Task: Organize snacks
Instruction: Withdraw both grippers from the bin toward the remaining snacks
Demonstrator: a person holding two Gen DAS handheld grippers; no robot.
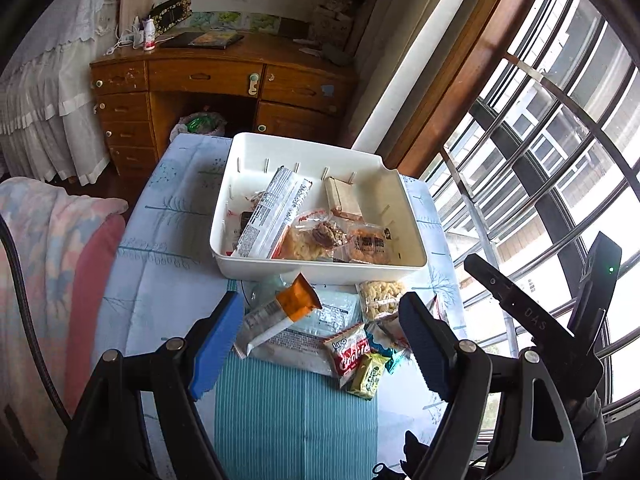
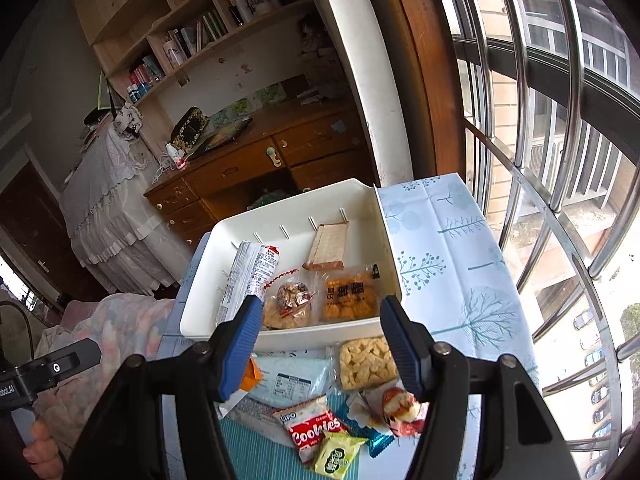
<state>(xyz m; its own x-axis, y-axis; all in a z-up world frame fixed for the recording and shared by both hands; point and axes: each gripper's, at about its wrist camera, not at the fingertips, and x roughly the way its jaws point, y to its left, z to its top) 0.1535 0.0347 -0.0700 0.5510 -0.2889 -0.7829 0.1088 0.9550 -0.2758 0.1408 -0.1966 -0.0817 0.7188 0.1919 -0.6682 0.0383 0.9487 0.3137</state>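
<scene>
Left wrist view: my left gripper (image 1: 320,332) hangs spread wide with nothing between its blue pads (image 1: 214,344). The white bin (image 1: 256,152) sits at 12 o'clock on the tree-print tablecloth (image 1: 168,240). Inside it: a long grey-white packet (image 1: 272,212) at 9, a clear-wrapped cookie (image 1: 320,236) at center, an orange snack bag (image 1: 370,246) at 4, a tan wafer pack (image 1: 340,198) at 1. Below the bin, loose on the cloth: an orange-ended packet (image 1: 296,300), a pale blue pouch (image 1: 336,312), a puffed-snack bag (image 1: 380,296), a red Cookies pack (image 1: 352,352), and a green-yellow packet (image 1: 370,374) touching it. My right gripper's black body (image 1: 532,312) shows at 3 o'clock.

Right wrist view: my right gripper (image 2: 320,344) is likewise wide apart, empty, poised over the bin's near wall (image 2: 300,340). Puffed-snack bag (image 2: 366,362) lies just at 6 of that wall, Cookies pack (image 2: 314,430) further toward me, a red-and-white wrapper (image 2: 400,408) by the right pad.
</scene>
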